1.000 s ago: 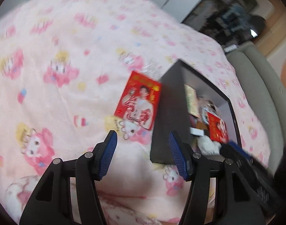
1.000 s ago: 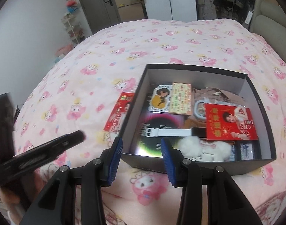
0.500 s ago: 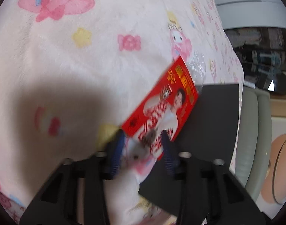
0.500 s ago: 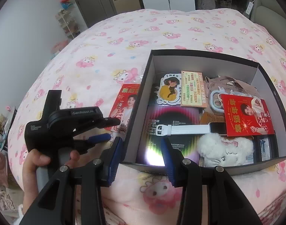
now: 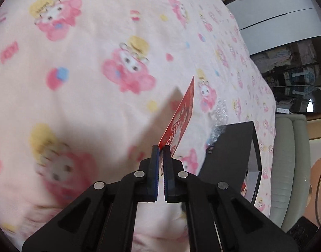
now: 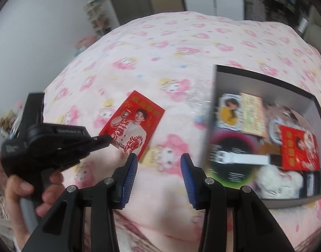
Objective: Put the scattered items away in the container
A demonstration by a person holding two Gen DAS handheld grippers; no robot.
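Your left tool is pinching the red envelope by its near corner, the blue pads pressed together on the card's edge. In the left wrist view the envelope stands edge-on and tilts up and away from the tips, so it appears lifted off the pink bedspread, its shadow lying just to its left. In the right wrist view the envelope's printed face is turned up, with the left tool coming in from the left.

Your right tool is spread wide and holds nothing; it hovers over the bed between the envelope and the black box.

The box sits to the right of the envelope, open, already holding a second red envelope, cards, a white strap and a fluffy white thing along its near side.

You look to be at the carry step: the envelope is picked, not yet placed. The next move calls for swinging it right, clearing the box's left wall, and releasing it flat over the contents. The corner grip is thin, so the card may pivot or slip if you swing fast. A crinkled bit of clear wrap lies beside the box's far left corner.
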